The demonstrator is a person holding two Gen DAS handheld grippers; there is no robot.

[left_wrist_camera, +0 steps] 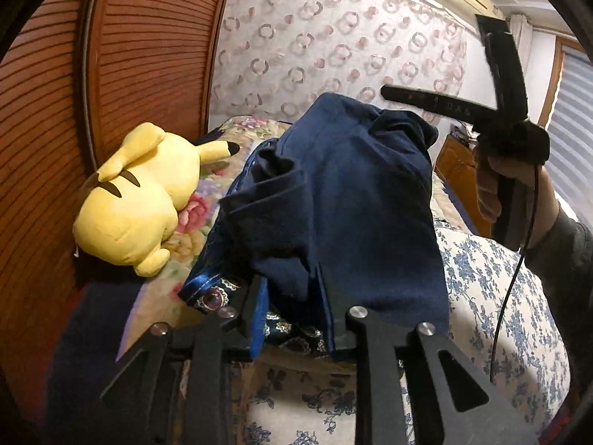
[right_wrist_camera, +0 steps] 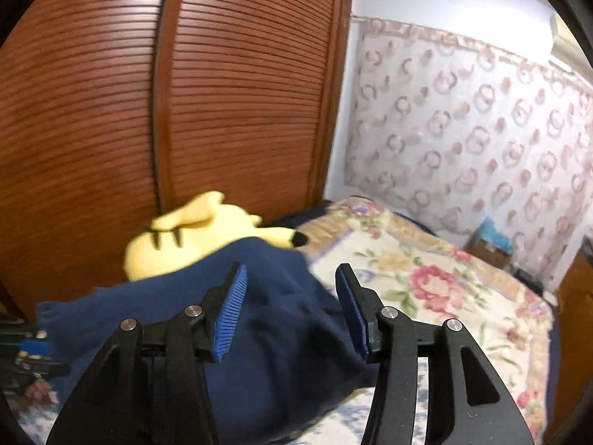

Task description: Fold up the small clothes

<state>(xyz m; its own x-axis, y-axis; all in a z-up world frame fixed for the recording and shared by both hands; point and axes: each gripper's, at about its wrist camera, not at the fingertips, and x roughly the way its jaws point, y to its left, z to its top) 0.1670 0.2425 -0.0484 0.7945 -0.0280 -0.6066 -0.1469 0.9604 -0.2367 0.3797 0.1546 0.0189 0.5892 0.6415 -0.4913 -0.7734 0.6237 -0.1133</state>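
Observation:
A dark blue garment (left_wrist_camera: 352,193) lies bunched in a heap on the bed, and in the right wrist view the same garment (right_wrist_camera: 259,341) spreads under my fingers. My left gripper (left_wrist_camera: 291,296) sits low at the heap's near edge. Cloth drapes over its fingertips and patterned fabric shows through the gap between the jaws. My right gripper (right_wrist_camera: 291,270) hovers over the garment with its blue pads (right_wrist_camera: 233,307) well apart and nothing pressed between them. From the left wrist view the right gripper (left_wrist_camera: 435,57) is raised beside the heap in a hand (left_wrist_camera: 493,185), its fingers spread wide.
A yellow plush toy (left_wrist_camera: 137,200) (right_wrist_camera: 192,237) lies on the bed against the louvred wooden wardrobe (right_wrist_camera: 222,111). A shiny blue patterned cloth (left_wrist_camera: 207,293) lies under the heap. Floral bedding (right_wrist_camera: 426,278) stretches right toward a curtained wall (left_wrist_camera: 333,44).

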